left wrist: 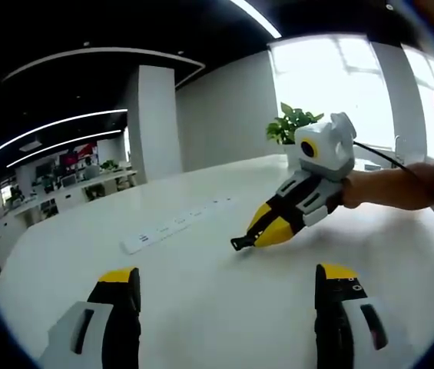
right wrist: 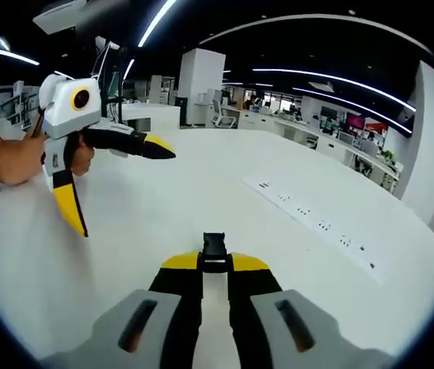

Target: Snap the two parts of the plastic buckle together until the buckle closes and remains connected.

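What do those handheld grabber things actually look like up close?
Each is a white-and-grey plastic handle ending in two black jaws with yellow tips. The right gripper has a black cable trailing from its back. The left gripper looks the same. The forearms holding them are bare, no sleeves showing.

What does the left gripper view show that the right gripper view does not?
Left gripper view: a potted plant beside a bright window, and the left gripper seen from behind, its jaws wide apart with nothing between them. Right gripper view: rows of office desks far off, and the black buckle part close up, pinched in the right gripper. Shared: the white table, the long power strip and both grippers.
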Demonstrator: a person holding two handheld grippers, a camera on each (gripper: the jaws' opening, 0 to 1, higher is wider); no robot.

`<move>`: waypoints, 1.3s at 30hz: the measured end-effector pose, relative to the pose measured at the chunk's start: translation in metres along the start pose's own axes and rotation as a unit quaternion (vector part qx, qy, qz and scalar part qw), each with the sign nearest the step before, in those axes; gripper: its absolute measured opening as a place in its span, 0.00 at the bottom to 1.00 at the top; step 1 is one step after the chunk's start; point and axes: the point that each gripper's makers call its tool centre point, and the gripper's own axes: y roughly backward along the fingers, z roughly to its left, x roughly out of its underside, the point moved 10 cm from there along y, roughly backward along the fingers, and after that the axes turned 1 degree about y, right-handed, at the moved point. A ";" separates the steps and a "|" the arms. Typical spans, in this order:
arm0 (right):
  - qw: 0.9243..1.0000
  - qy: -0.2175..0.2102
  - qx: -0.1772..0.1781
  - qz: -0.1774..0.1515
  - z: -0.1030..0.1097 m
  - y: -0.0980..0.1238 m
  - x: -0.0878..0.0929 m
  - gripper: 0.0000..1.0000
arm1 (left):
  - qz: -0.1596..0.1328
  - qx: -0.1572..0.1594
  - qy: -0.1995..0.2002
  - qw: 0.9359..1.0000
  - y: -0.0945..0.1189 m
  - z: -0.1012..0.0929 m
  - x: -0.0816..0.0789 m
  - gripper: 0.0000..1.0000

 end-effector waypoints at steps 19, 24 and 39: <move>0.998 0.012 -0.057 0.006 -0.001 -0.011 0.006 0.10 | 0.004 0.004 0.004 1.000 -0.003 0.001 0.004 0.96; 0.998 0.007 -0.060 0.007 -0.003 -0.012 0.005 0.11 | 0.004 0.004 0.004 1.000 -0.003 0.001 0.005 0.96; 0.995 0.019 -0.064 -0.079 -0.002 -0.013 -0.004 0.88 | 0.002 0.003 0.005 1.000 -0.002 0.002 0.003 0.97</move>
